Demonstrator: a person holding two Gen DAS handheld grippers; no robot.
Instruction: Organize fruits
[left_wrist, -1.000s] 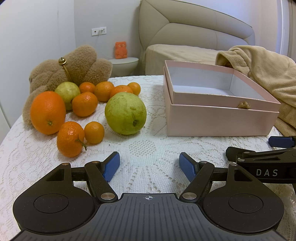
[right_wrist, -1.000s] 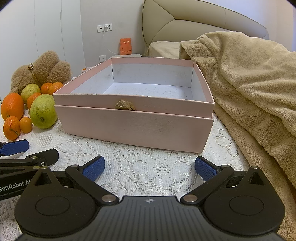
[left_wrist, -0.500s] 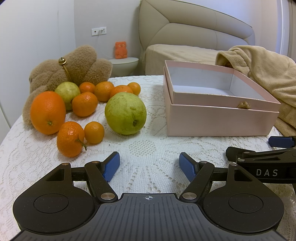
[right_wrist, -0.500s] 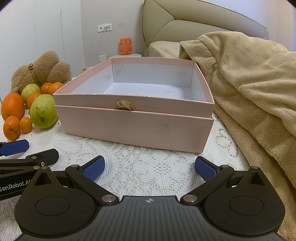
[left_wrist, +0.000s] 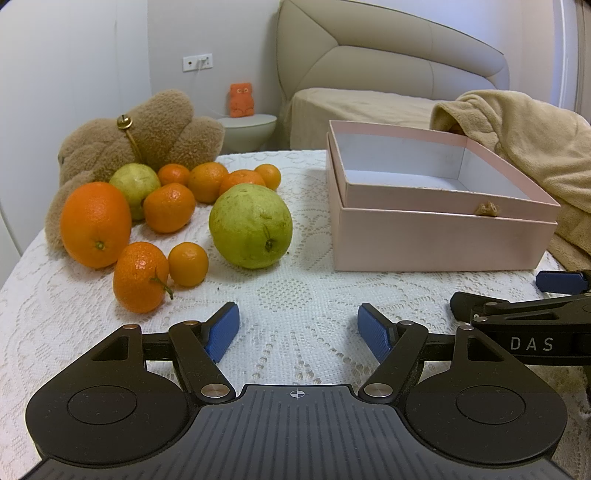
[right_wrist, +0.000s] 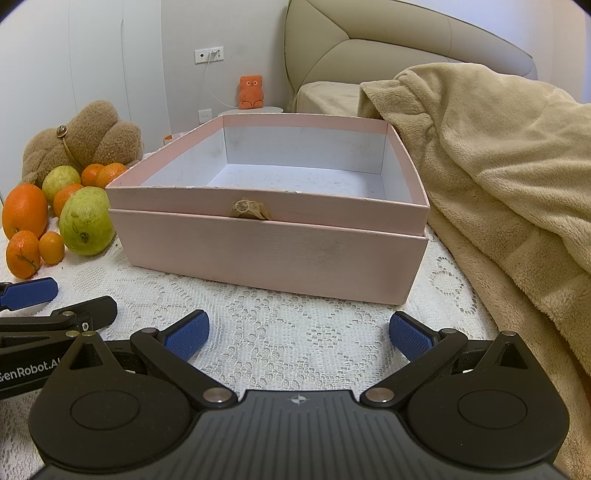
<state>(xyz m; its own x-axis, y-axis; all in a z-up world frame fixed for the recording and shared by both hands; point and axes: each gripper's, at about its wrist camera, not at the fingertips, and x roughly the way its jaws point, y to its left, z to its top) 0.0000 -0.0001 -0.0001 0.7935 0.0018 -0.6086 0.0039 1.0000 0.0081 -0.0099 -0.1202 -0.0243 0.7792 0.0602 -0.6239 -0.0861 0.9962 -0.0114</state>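
Worktop (left_wrist: 295, 291) under a white lace cloth carries everything, with a tan blanket (right_wrist: 498, 166) heaped along its right side, touching the box. Next in size is the pink box (right_wrist: 273, 251), open and with nothing inside, set in its own lid, directly ahead of the right gripper (right_wrist: 298, 334). A brown plush toy (left_wrist: 155, 129) lies at the far left behind the fruit. The fruit sits in a loose cluster left of the box, well apart from it: a big green guava (left_wrist: 251, 225) nearest the box, a large orange (left_wrist: 95, 223) at the left, a smaller green guava (left_wrist: 135, 182) behind, a stemmed tangerine (left_wrist: 139, 277) in front, and a tiny orange (left_wrist: 188, 264) touching it. More tangerines (left_wrist: 207, 181) crowd the back. The left gripper (left_wrist: 297, 330) hovers low over the cloth, its blue fingers (left_wrist: 221, 330) spread wide around nothing. The right gripper's fingers (right_wrist: 186, 338) are likewise spread wide and hold nothing.
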